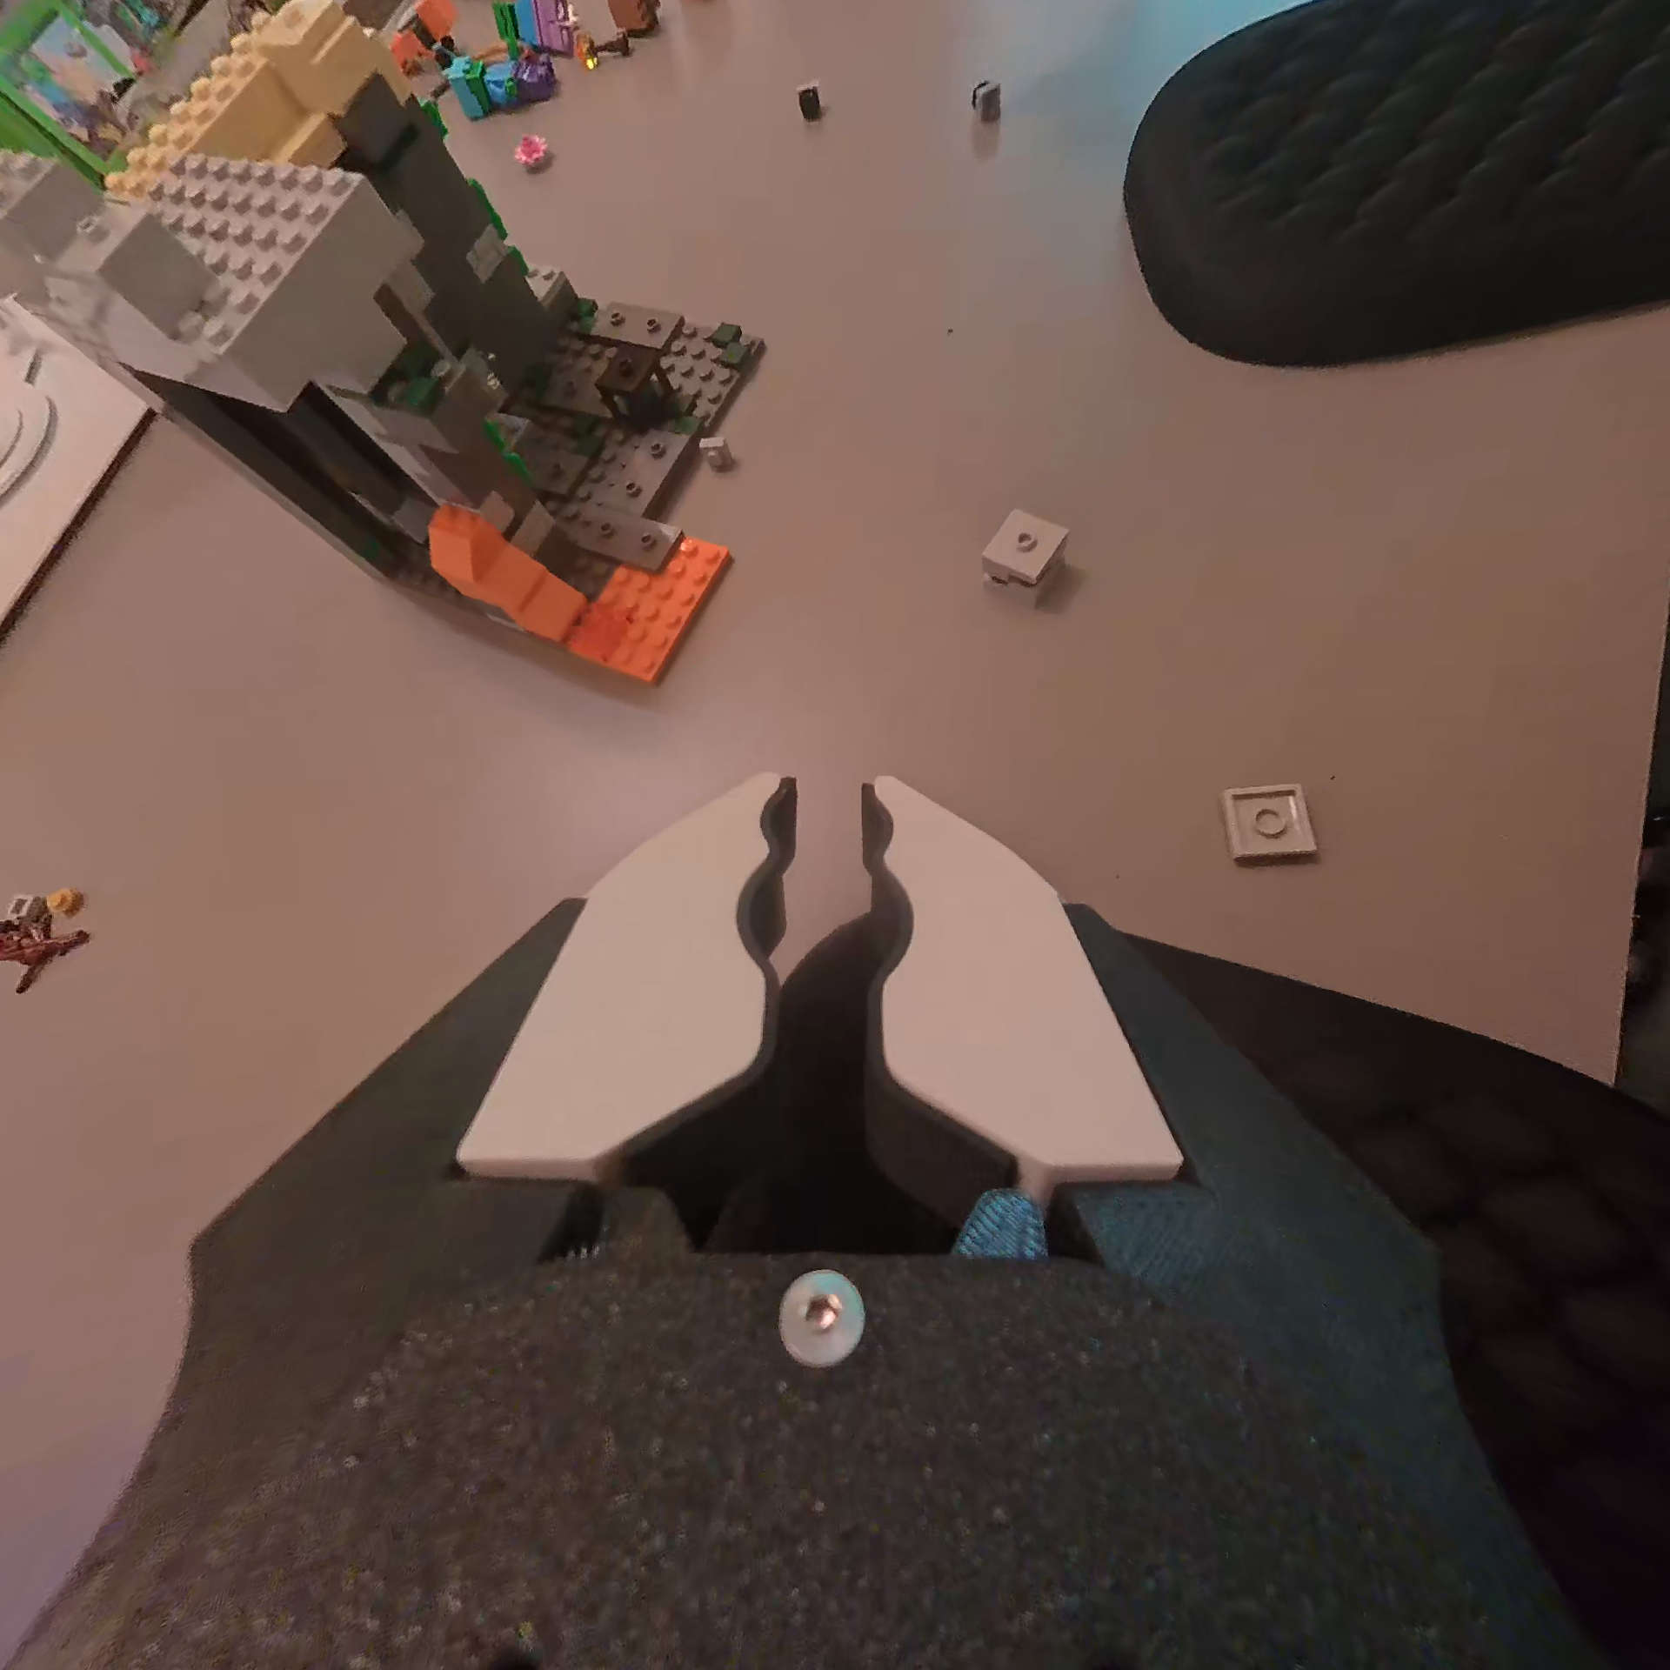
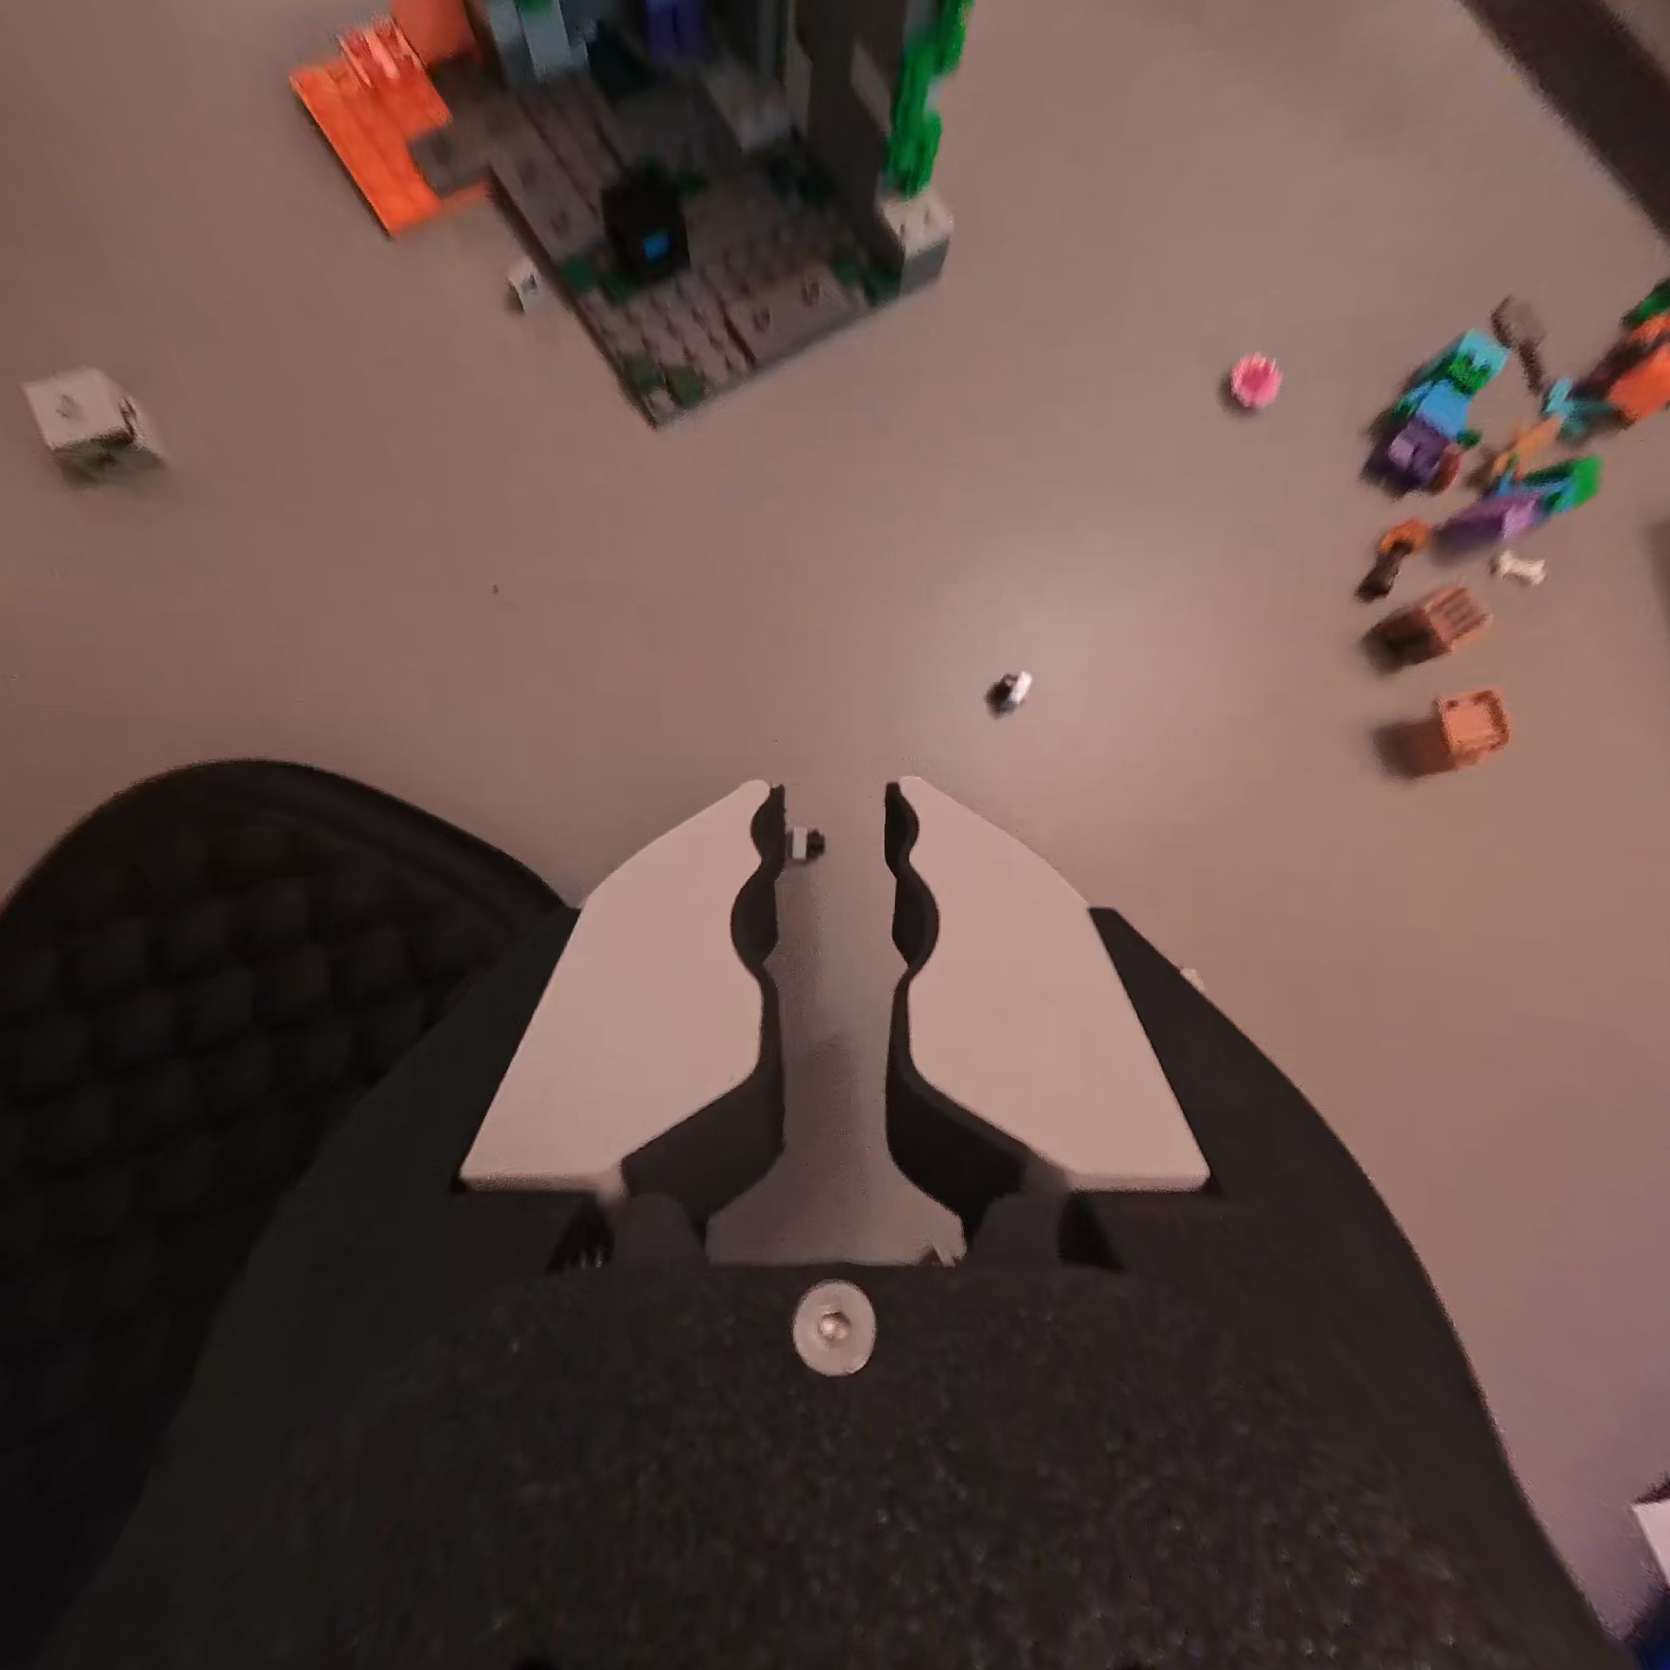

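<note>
A toy brick model (image 1: 452,434) of grey, dark and green bricks with an orange plate (image 1: 655,605) stands on the grey table, ahead and left of my left gripper (image 1: 829,795). That gripper is open a little and empty, above bare table. A grey cube brick (image 1: 1026,549) and a flat grey tile (image 1: 1268,822) lie to its right. My right gripper (image 2: 833,800) is open and empty. A tiny black and white piece (image 2: 807,842) lies on the table between its fingertips, near the left finger. The model also shows in the right wrist view (image 2: 723,208), which is blurred.
A black quilted pad (image 1: 1410,172) lies at the far right, and also shows in the right wrist view (image 2: 181,976). Several small coloured figures and brown crates (image 2: 1482,506) lie at the right. A pink piece (image 2: 1256,381), a small black piece (image 2: 1010,691) and a small figure (image 1: 41,931) lie loose. Some 25 centimeters of space lies between my two pairs of fingers. The left tips stand about 9 centimeters off the flat grey tile (image 1: 1268,822).
</note>
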`<state>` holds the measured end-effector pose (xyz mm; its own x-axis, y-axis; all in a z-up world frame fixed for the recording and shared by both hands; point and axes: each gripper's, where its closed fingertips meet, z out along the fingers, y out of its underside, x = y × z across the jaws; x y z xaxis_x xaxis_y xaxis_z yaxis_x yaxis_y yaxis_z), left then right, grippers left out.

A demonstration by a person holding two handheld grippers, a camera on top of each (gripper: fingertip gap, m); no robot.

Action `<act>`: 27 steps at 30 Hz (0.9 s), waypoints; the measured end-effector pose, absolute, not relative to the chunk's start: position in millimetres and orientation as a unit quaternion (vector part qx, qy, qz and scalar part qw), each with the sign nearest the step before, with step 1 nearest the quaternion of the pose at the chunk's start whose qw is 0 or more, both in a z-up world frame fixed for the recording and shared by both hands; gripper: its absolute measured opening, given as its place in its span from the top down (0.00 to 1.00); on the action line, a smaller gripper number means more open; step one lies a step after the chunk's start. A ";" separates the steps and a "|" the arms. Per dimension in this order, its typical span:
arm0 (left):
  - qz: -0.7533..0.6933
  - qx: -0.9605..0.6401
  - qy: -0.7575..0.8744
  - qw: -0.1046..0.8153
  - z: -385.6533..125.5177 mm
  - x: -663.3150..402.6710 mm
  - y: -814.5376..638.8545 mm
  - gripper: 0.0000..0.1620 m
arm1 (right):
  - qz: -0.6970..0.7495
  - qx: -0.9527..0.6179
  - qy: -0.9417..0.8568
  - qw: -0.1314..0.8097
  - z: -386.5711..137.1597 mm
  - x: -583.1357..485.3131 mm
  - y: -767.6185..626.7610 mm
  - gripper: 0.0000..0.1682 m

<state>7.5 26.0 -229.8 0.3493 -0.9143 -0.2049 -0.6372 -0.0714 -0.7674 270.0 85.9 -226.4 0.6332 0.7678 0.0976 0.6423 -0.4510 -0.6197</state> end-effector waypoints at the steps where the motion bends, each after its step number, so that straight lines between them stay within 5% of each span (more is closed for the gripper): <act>1: -0.170 -0.711 0.544 0.412 -229.4 8.0 25.2 0.92 | 0.106 -0.848 -0.416 0.312 -230.7 271.1 83.7 0.87; 7: -0.175 -0.710 0.541 0.415 -229.5 10.3 24.8 0.92 | 0.095 -0.857 -0.422 0.280 -255.8 270.9 82.4 0.88; 9: -0.178 -0.709 0.540 0.417 -228.4 11.6 24.6 0.92 | 0.090 -0.858 -0.426 0.274 -257.4 272.7 83.4 1.00; 20: -0.185 -0.708 0.541 0.414 -233.2 11.3 23.0 0.92 | 0.099 -0.864 -0.395 0.295 -233.8 297.9 86.2 1.00; 22: -0.184 -0.707 0.542 0.415 -232.9 11.8 22.8 0.93 | 0.102 -0.865 -0.400 0.285 -243.3 288.3 84.5 0.89; 27: -0.185 -0.704 0.543 0.419 -230.9 12.6 21.2 0.93 | 0.102 -0.864 -0.412 0.270 -261.3 273.6 86.5 0.90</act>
